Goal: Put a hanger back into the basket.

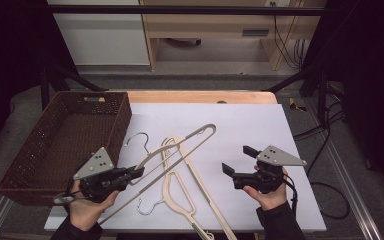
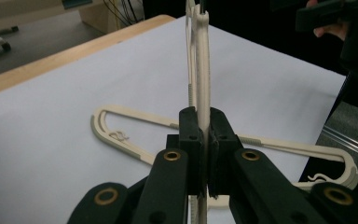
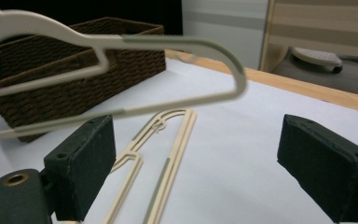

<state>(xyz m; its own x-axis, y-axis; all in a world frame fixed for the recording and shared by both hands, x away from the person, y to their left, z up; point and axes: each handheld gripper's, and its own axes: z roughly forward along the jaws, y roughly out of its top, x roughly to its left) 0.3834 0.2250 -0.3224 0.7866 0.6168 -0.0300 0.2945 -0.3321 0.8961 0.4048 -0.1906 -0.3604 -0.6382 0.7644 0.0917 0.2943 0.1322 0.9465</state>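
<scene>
My left gripper [image 1: 139, 173] is shut on the shoulder of a cream plastic hanger [image 1: 190, 140], which slants up off the white sheet from lower left to upper right. In the left gripper view the pads [image 2: 191, 135] squeeze the thin hanger [image 2: 203, 70] edge-on. A second cream hanger [image 1: 177, 190] lies flat on the sheet beneath it, and it lies crosswise in the left gripper view [image 2: 121, 135]. My right gripper [image 1: 238, 160] stands open to the right of both hangers. In the right gripper view its pads [image 3: 81, 163] are wide apart with nothing between them, and the raised hanger [image 3: 121, 46] crosses above.
A brown woven basket [image 1: 121, 125] stands at the left of the table, close behind my left hand, and shows in the right gripper view [image 3: 98, 60]. The white sheet [image 1: 250, 120] covers most of the wooden table [image 1: 200, 96]. Cables hang off the right side.
</scene>
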